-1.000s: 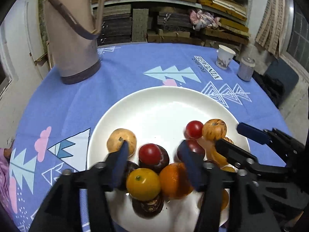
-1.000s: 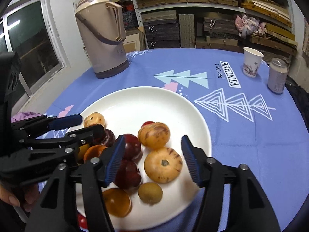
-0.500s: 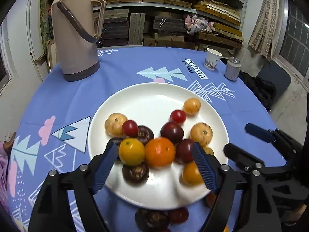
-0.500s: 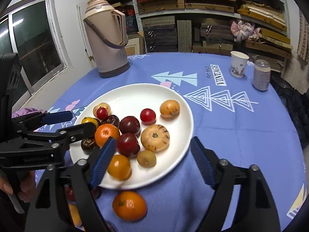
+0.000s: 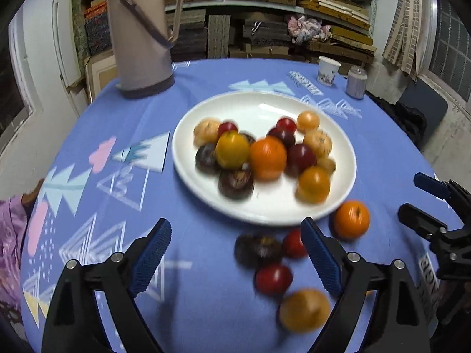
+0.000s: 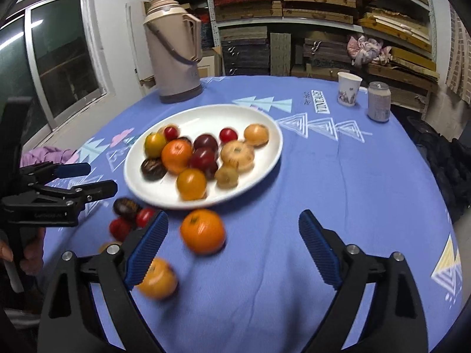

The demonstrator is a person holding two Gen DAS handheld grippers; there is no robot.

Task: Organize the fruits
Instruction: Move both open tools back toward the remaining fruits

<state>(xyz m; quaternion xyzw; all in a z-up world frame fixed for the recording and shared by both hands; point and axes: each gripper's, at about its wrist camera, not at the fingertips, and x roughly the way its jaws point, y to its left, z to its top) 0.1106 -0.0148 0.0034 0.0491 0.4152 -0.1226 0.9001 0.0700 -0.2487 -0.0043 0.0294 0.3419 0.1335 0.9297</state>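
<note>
A white plate (image 5: 265,220) (image 6: 265,135) holds several fruits: oranges, dark plums, red cherry tomatoes and tan fruits. More fruit lies on the blue cloth near its front rim: an orange (image 5: 351,219) (image 6: 202,231), a dark passion fruit (image 5: 256,250) (image 6: 126,206), red tomatoes (image 5: 273,279) and a yellow-orange fruit (image 5: 304,310) (image 6: 157,278). My left gripper (image 5: 235,260) hangs over the loose fruit, jaws opening, nothing gripped. My right gripper (image 6: 232,253) is likewise opening above the cloth, with the orange between its blue pads untouched.
A tall beige thermos (image 5: 141,32) (image 6: 173,50) stands at the table's back left. A paper cup (image 6: 348,88) and a can (image 6: 379,101) sit at the back right. Shelves of stacked boards fill the wall behind. Pink cloth (image 6: 47,154) lies at the left edge.
Both grippers have pulled back from the plate toward the table's near edge and spread their jaws wider. The loose fruits on the cloth have come into view.
</note>
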